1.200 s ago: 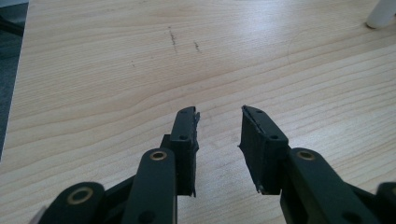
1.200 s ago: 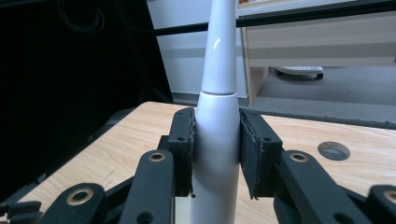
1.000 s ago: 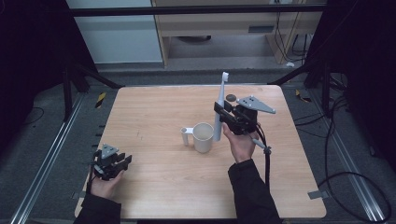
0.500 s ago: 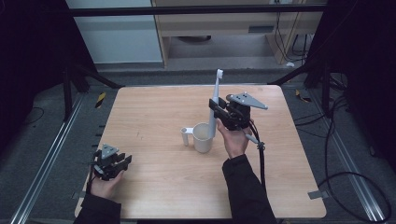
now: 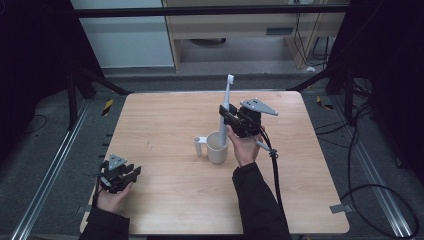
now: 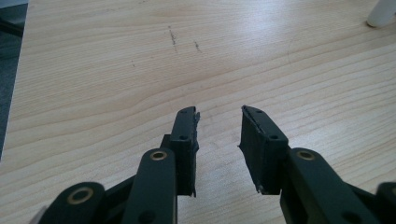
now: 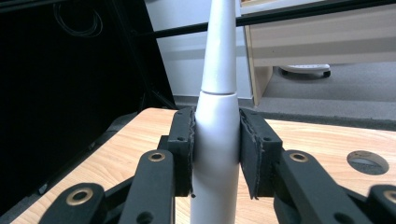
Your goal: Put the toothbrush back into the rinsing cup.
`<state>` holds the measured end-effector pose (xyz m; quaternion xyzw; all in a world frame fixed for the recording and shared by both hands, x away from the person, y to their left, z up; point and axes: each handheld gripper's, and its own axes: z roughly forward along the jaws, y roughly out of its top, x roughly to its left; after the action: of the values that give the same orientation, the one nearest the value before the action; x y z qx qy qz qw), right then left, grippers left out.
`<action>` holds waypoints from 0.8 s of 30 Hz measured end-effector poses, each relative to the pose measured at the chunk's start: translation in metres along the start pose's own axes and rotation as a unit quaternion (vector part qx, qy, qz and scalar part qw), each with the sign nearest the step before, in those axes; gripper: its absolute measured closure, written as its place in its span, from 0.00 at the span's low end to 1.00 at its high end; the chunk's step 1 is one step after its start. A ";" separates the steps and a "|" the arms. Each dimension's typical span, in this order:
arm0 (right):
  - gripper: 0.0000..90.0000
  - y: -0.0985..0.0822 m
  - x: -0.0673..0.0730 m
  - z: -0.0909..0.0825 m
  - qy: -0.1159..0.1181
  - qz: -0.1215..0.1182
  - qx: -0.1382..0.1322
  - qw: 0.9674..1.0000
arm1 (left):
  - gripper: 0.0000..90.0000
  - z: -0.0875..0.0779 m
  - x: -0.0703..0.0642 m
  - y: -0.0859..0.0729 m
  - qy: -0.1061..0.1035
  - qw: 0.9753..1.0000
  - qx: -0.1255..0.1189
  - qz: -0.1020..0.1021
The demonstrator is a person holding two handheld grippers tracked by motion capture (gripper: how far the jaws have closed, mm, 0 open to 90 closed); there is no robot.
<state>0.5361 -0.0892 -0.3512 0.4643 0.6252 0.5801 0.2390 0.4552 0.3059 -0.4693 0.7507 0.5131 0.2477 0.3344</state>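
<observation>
Right gripper [image 5: 226, 116] is clamped on a white electric toothbrush [image 5: 225, 107], both jaws pressed flat against the thick lower handle, as the right gripper view [image 7: 215, 154] shows (the toothbrush [image 7: 218, 140] narrows just above the jaws and runs out of the top of that view). In the high view the toothbrush stands nearly upright, its brush head at the top, its lower end directly above the white mug [image 5: 216, 146], at or just inside the rim; whether it touches the mug cannot be told. The mug sits upright near the middle of the wooden surface [image 5: 165, 120], its handle pointing to the left. The person's right hand [image 5: 243, 145] holds the gripper just beside the mug, on its right.

Well apart, at the near left corner of the surface, the left gripper [image 5: 120, 172] is held low in the person's left hand [image 5: 111, 196]. Its jaws stand partly open with nothing between them, bare wood showing in the gap in the left gripper view [image 6: 218, 149].
</observation>
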 end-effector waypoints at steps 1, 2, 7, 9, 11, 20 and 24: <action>0.75 -0.001 0.000 0.002 0.000 0.000 0.000 1.000 | 0.73 0.000 0.000 0.000 0.000 1.000 0.000 0.000; 0.75 -0.002 0.000 0.004 -0.001 0.001 0.002 1.000 | 0.73 0.000 0.000 0.000 0.000 1.000 0.000 0.000; 0.75 -0.007 0.000 0.012 -0.004 0.002 0.010 1.000 | 0.73 0.000 0.000 0.000 0.000 1.000 0.000 0.000; 0.75 -0.010 -0.001 0.015 -0.005 0.002 0.013 1.000 | 0.73 0.000 0.000 0.000 0.000 1.000 0.000 0.000; 0.75 -0.013 -0.001 0.018 -0.006 0.002 0.019 1.000 | 0.73 0.000 0.000 0.000 0.000 1.000 0.000 0.000; 0.75 -0.026 0.001 0.028 -0.007 0.003 0.039 0.999 | 0.73 0.000 0.000 0.000 0.001 1.000 -0.001 0.000; 0.75 -0.032 0.002 0.032 -0.008 0.000 0.051 0.999 | 0.73 0.000 0.000 0.000 0.000 1.000 -0.001 0.000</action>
<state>0.5523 -0.0676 -0.3878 0.4804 0.6520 0.5436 0.2207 0.4552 0.3061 -0.4691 0.7504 0.5129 0.2484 0.3348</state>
